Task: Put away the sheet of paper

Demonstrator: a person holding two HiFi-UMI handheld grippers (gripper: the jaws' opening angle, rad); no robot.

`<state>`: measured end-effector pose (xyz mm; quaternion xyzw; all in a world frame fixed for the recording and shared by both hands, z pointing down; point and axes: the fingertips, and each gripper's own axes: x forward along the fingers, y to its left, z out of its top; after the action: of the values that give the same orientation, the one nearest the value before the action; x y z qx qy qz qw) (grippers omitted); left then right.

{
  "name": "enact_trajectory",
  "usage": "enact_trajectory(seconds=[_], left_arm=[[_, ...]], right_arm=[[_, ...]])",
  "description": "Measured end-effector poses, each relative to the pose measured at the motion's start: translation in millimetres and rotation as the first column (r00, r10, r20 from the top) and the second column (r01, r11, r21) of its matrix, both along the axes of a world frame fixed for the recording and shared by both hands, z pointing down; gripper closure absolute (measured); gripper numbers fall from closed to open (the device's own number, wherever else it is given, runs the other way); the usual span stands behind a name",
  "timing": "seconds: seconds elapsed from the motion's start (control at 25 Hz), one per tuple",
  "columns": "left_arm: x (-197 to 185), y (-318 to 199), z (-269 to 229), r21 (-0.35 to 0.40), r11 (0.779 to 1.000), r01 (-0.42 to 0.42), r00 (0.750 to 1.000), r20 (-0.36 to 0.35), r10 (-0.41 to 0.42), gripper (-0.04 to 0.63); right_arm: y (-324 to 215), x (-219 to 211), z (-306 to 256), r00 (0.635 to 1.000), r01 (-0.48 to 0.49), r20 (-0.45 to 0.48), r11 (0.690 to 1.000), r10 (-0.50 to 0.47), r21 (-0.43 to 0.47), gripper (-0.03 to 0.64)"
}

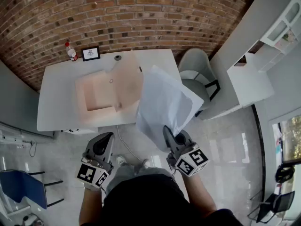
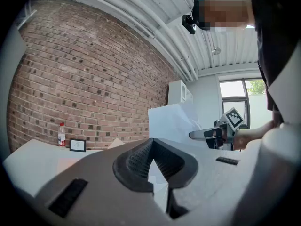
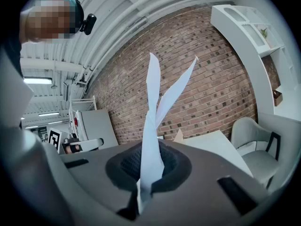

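Note:
A large white sheet of paper [image 1: 162, 102] hangs in the air over the table's front right corner, bent and standing up from my right gripper [image 1: 170, 134], which is shut on its lower edge. In the right gripper view the sheet [image 3: 153, 107] rises from between the closed pads of the right gripper [image 3: 149, 166] and splits into two flaps. My left gripper [image 1: 102, 147] is held low in front of the table, apart from the paper. Its jaws [image 2: 153, 161] stand together with nothing between them. An open pale pink box [image 1: 101, 95] lies on the white table [image 1: 56, 102].
A bottle with a red cap [image 1: 71, 52] and a small picture frame [image 1: 91, 53] stand at the table's far edge by the brick wall. A grey chair [image 1: 197, 79] and a white shelf unit [image 1: 254, 79] are at the right. A blue chair [image 1: 23, 185] stands at the lower left.

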<state>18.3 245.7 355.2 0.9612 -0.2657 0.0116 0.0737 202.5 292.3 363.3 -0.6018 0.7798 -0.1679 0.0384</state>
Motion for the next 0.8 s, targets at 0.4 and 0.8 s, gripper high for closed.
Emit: enact_trajectory(seconds=[0.4,0.8], left_arm=[[-56.7,-48.9,3.9,-0.046,0.999,0.012,0.999,-0.052,-0.014,0.594],[-132.4,-102.5,23.7,-0.055,0.994,0.094,0.995,-0.034,-0.096,0.594]], right_arm=[[-44.5,-47.0,0.9,1.0,0.016,0.026,0.999,-0.015,-0.035,0.611],[-114.0,-92.6,11.2,0.999,0.035,-0.004,0.996,-0.036,-0.085,0.611]])
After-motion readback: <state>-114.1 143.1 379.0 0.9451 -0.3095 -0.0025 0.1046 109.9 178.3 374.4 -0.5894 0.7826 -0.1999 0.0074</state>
